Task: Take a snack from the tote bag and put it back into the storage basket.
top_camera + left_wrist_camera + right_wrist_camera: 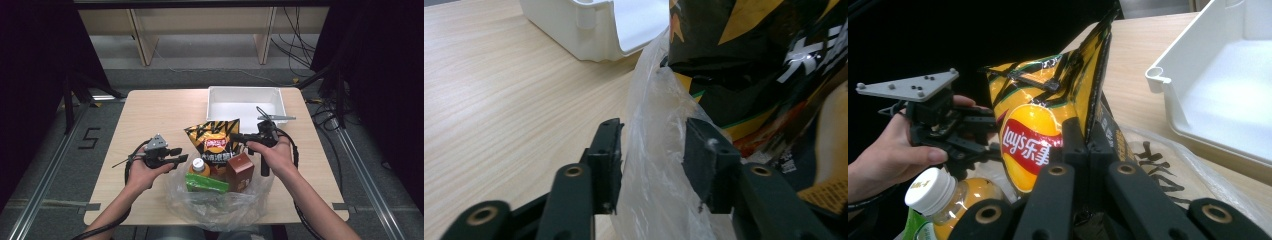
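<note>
High view, wooden table [150,115], grey floor [55,150], right tool [239,137] pinching crisp bag [214,134], left tool [181,154] part-open.

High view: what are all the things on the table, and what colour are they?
Chip bag: one, yellow and black with a red logo, standing in the plastic bag, pinched by the right tool.
Plastic bag: one, clear, at the table's near edge.
Bottle: one, orange drink, white cap, green label, in the plastic bag.
Box: one, brown, in the plastic bag.
Tray: one, white, far right of the table.
Table: one, light wood.
Left tool: black, jaws either side of the plastic bag's rim.
Right tool: black, shut on the chip bag.
</note>
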`<state>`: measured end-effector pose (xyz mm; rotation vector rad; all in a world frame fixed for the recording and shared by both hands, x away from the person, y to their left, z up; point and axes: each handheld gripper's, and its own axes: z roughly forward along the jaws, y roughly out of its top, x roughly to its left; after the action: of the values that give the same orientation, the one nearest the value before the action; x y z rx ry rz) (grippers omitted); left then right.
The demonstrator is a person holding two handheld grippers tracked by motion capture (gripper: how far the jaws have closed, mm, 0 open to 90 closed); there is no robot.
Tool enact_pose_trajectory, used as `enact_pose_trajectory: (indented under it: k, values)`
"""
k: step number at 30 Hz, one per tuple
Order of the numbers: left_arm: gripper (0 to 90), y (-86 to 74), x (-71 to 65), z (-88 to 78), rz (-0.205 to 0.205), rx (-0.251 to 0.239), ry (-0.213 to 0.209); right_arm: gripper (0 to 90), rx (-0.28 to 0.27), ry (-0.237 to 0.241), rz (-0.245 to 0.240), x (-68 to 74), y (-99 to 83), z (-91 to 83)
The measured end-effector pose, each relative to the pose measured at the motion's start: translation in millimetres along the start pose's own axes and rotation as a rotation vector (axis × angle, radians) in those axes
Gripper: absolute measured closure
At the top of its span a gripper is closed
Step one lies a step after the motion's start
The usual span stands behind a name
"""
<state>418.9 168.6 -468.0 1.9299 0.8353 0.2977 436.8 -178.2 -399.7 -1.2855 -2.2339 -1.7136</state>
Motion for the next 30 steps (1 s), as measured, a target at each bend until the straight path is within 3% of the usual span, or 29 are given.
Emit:
enact_pose_trajectory:
  k: [3, 4, 7, 12, 14, 15, 16, 18, 19, 20, 21, 23, 30]
  values:
    - [70.2, 0.3, -0.6, 3.0, 0.009, 0.014, 0.006, 90.0, -0.015, 0.007, 0.005, 0.9, 0.4, -0.4]
    - [73.2, -0.1, -1.0, 3.8, 0.012, 0.011, 0.010, 90.0, -0.025, 0.005, -0.028, -1.7, 0.3, 0.2]
    - [79.2, -0.8, -0.4, 6.4, 0.028, 0.015, 0.006, 90.0, -0.019, 0.032, 0.040, 2.1, 1.5, -1.2]
    - [86.4, -1.4, -0.9, 9.3, 0.020, 0.036, 0.002, 90.0, -0.051, 0.040, 0.007, 1.5, 4.3, -3.7]
    - [87.2, -2.3, -0.4, 11.1, 0.026, 0.041, 0.002, 90.0, -0.063, 0.052, 0.008, 2.0, 5.4, -4.2]
    - [87.4, -2.9, -0.2, 11.7, 0.024, 0.047, -0.002, 90.0, -0.060, 0.051, 0.030, 4.0, 6.2, -5.5]
    - [87.6, -3.8, -1.6, 12.4, 0.011, 0.047, 0.010, 90.0, -0.070, 0.049, 0.027, 4.2, 6.7, -6.1]
    - [87.6, -4.3, -0.6, 13.3, 0.030, 0.052, 0.003, 90.0, -0.094, 0.056, -0.007, 3.2, 9.3, -6.8]
    - [87.6, -4.5, -0.7, 13.6, 0.028, 0.057, -0.001, 90.0, -0.083, 0.069, 0.055, 8.2, 9.9, -9.6]
    - [87.6, -4.7, -0.9, 14.0, 0.031, 0.057, 0.003, 90.0, -0.107, 0.066, 0.018, 5.6, 11.8, -9.7]
    - [87.6, -4.7, -0.7, 14.0, 0.033, 0.062, 0.001, 90.0, -0.107, 0.070, 0.035, 7.6, 12.7, -11.1]
    - [87.6, -5.3, -1.8, 15.0, 0.025, 0.058, 0.005, 90.0, -0.131, 0.074, 0.011, 8.0, 15.2, -12.6]
    - [87.4, -5.2, -2.4, 15.3, 0.037, 0.065, -0.001, 90.0, -0.188, 0.088, 0.003, 13.7, 20.5, -17.0]
